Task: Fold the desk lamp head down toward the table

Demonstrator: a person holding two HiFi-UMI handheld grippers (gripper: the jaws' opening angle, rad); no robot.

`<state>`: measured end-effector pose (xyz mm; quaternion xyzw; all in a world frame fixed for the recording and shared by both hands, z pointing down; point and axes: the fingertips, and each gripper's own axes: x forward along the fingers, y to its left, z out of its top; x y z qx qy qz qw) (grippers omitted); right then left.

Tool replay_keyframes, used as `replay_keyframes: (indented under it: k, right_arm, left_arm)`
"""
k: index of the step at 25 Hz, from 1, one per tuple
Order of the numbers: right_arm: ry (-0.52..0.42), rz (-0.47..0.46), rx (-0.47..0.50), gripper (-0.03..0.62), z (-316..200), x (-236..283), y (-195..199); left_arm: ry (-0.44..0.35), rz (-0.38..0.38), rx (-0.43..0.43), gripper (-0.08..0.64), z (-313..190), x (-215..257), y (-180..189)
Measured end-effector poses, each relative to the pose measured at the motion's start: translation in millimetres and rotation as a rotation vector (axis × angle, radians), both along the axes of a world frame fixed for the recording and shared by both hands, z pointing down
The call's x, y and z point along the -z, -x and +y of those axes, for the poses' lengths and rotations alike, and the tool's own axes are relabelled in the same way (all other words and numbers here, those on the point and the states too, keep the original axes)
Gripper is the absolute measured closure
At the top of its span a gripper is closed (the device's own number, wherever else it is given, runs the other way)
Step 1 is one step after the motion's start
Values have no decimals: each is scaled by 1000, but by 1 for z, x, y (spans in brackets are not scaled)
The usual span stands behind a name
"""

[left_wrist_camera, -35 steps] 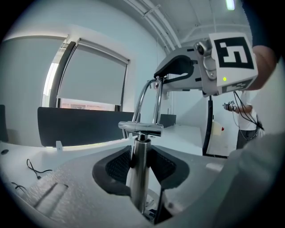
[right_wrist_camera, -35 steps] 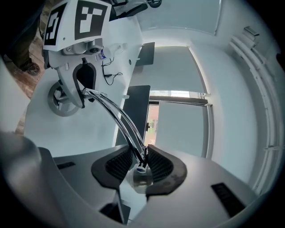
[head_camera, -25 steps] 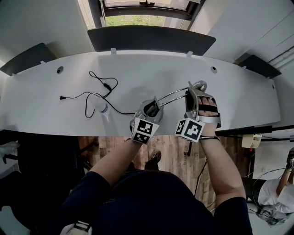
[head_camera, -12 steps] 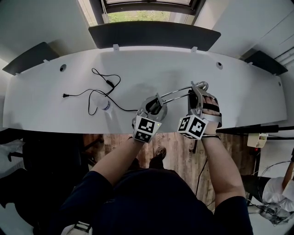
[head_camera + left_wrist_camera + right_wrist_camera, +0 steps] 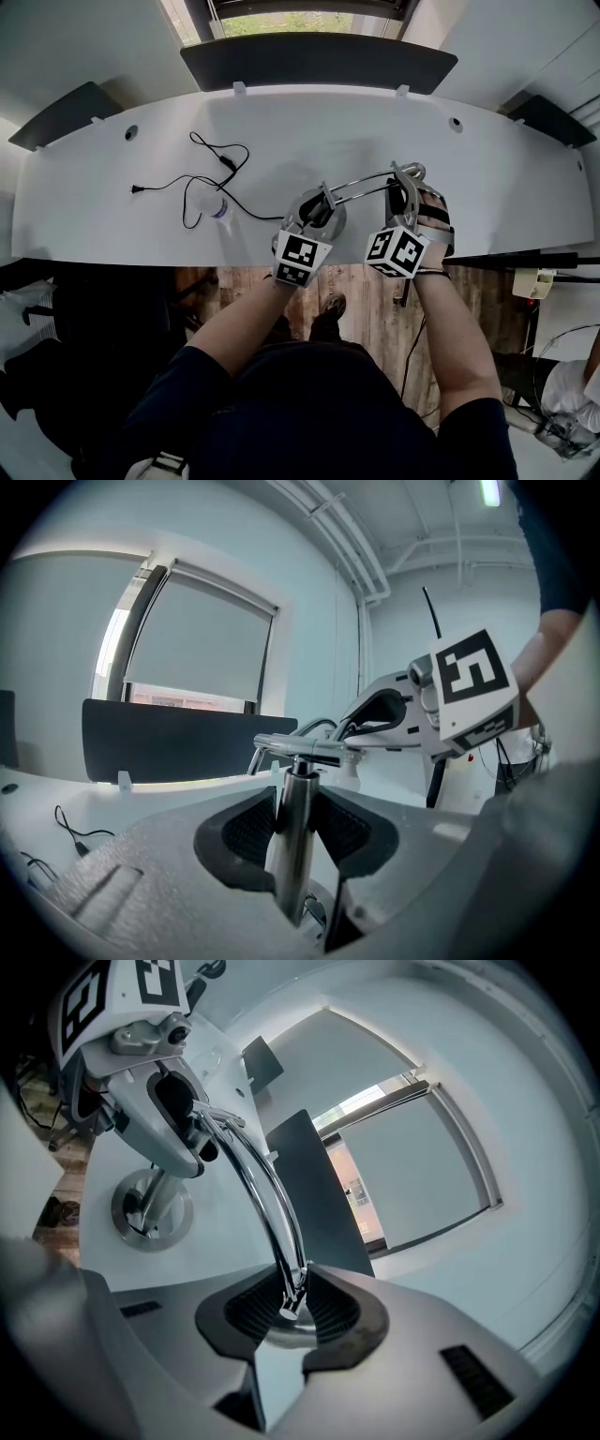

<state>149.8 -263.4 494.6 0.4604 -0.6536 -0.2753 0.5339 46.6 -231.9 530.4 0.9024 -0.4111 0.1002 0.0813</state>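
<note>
A curved white table [image 5: 309,131] is seen from above. At 12 o'clock a dark panel [image 5: 319,64] is mounted along its far edge, backed by a window [image 5: 281,21]. A second panel [image 5: 61,114] is set at 10 o'clock and a third panel [image 5: 553,120] at 2 o'clock. A wooden floor [image 5: 370,309] is shown at 6 o'clock. A grey blind [image 5: 202,644] is lowered over most of the window.

Head camera looks down; both close views share lamp [image 5: 292,827].

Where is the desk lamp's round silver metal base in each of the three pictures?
Head view: round silver metal base at centre, near the white table's front edge, partly under the left hand-held gripper.
Left gripper view: nearly hidden below the jaws; its upright post stands clamped between them.
Right gripper view: left of centre, beyond the chrome arm.
Shared landmark: the dark panel behind the table.
</note>
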Motion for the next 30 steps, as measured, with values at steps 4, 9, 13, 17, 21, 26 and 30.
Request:
replay_keyframes:
  k: [4, 9, 13, 17, 21, 26, 30]
  right_arm:
    - [16, -44, -11, 509, -1, -7, -1]
    - [45, -96, -25, 511, -1, -19, 0]
    - [75, -131, -35, 511, -1, -29, 1]
    - [100, -169, -48, 512, -1, -39, 2]
    - [122, -200, -65, 512, 0, -47, 4]
    - [145, -244, -79, 514, 0, -54, 6]
    - [162, -274, -88, 514, 1, -58, 8]
  left_arm:
    - [-4, 4, 2, 436, -1, 0, 0]
    - [-9, 1, 2, 434, -2, -2, 2]
    - [-8, 6, 3, 434, -2, -2, 1]
    - [-9, 12, 4, 434, -3, -2, 1]
    - [-5, 20, 10, 434, -3, -4, 2]
    - [-16, 35, 8, 434, -3, -2, 1]
    - [-11, 43, 11, 434, -3, -3, 2]
